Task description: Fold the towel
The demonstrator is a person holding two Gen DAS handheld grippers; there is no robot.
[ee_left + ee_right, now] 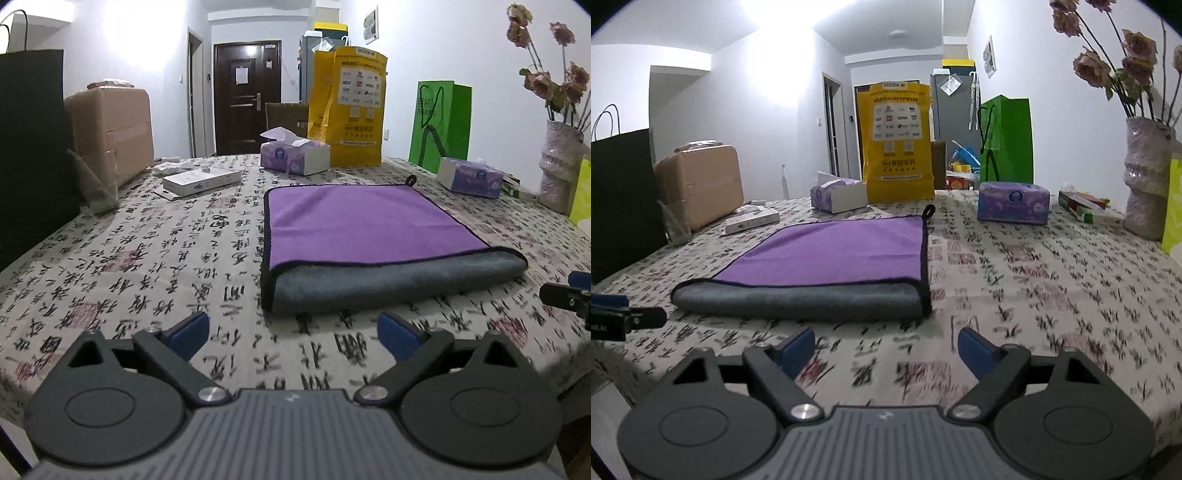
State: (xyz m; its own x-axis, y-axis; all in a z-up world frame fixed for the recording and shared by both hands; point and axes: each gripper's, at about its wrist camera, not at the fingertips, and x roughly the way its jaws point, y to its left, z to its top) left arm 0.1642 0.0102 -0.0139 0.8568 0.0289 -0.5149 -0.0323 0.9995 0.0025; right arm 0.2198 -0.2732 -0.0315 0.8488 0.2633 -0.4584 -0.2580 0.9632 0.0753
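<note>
A towel, purple on top and grey underneath with a black hem, lies folded flat on the patterned tablecloth; it shows in the left wrist view (362, 225) and the right wrist view (834, 254). Its grey folded edge faces me. A black hanging loop (929, 211) sits at its far right corner. My left gripper (291, 334) is open and empty, hovering near the towel's front left corner. My right gripper (886, 350) is open and empty, near the front right corner. Each gripper's tip shows at the edge of the other's view.
On the table stand two purple tissue packs (293, 155) (1014, 203), a white flat box (201, 181), a yellow bag (897, 144), a green bag (1006, 138), a cardboard box (110, 129), a black bag (31, 147) and a vase of dried flowers (1147, 177).
</note>
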